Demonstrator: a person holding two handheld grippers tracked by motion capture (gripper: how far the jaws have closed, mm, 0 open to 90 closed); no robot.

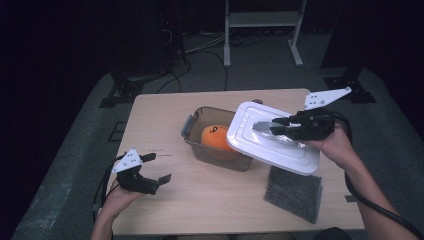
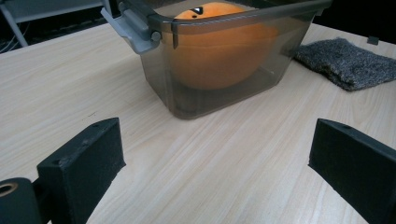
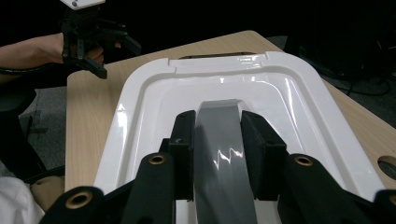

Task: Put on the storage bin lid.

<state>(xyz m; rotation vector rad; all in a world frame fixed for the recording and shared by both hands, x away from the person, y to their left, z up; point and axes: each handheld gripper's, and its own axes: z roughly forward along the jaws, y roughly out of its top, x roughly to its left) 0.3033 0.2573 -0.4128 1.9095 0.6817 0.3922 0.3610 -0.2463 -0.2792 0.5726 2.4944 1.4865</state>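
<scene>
The right gripper [image 1: 280,127] is clenched on the grey handle [image 3: 223,140] of the white lid [image 1: 270,137], one jaw pressing each side of it. The lid hangs tilted in the air above the right end of the box [image 1: 192,132], partly covering its opening, with its low edge toward the person. The box is clear grey plastic with a grey latch [image 2: 133,32] at its left end, and it stands near the middle of the counter [image 1: 160,115]. An orange ball [image 1: 215,137] sits inside it. A grey cloth [image 1: 295,192] lies flat on the counter just right of the box, under the lid's low edge. The left gripper [image 1: 156,169] is released, jaws spread wide, held low over the counter left of the box and pointing at it.
</scene>
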